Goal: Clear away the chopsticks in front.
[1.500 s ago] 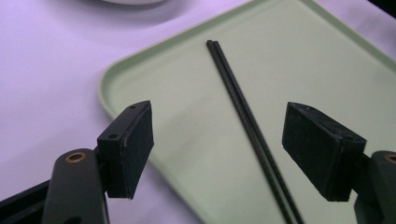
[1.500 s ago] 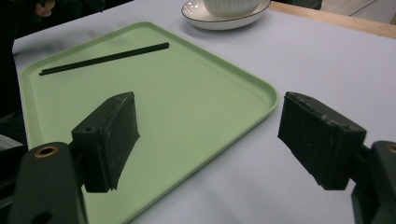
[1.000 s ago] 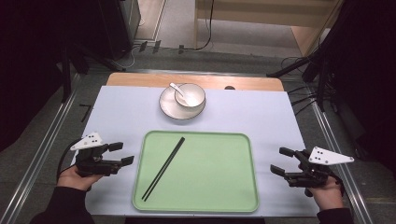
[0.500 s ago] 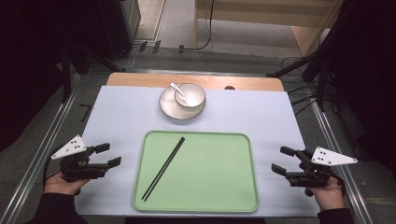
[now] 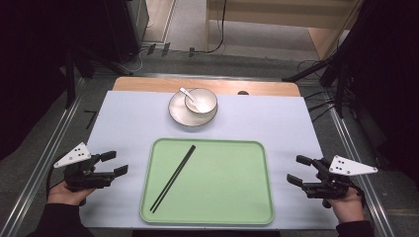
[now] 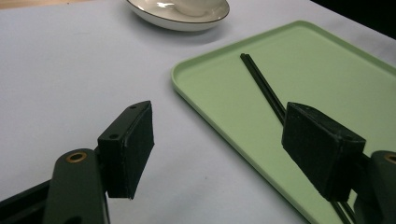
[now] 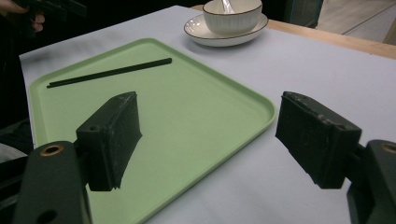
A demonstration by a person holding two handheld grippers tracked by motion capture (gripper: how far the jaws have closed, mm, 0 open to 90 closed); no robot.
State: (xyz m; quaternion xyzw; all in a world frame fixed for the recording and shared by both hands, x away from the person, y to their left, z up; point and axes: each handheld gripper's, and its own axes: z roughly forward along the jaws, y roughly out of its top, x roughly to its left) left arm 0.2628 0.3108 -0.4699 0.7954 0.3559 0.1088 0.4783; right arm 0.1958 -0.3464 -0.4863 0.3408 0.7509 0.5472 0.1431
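A: High view showed the left gripper [image 5: 115, 163] had pulled back toward the table's left edge, away from the green tray [image 5: 257, 197]. Its jaws were spread and empty.

B: And the chopsticks [image 5: 173, 178]?

A: They lay loose on the tray's left part. The right gripper [image 5: 299, 170] had hardly shifted, also wide apart and empty, right of the tray.

B: So probably a pause, with nothing grasped yet.

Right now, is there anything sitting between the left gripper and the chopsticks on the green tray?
Nothing visible does. The left gripper is held open over bare table left of the green tray. Between it and the chopsticks there is only the tray's low raised rim. The bowl and saucer stand farther back.
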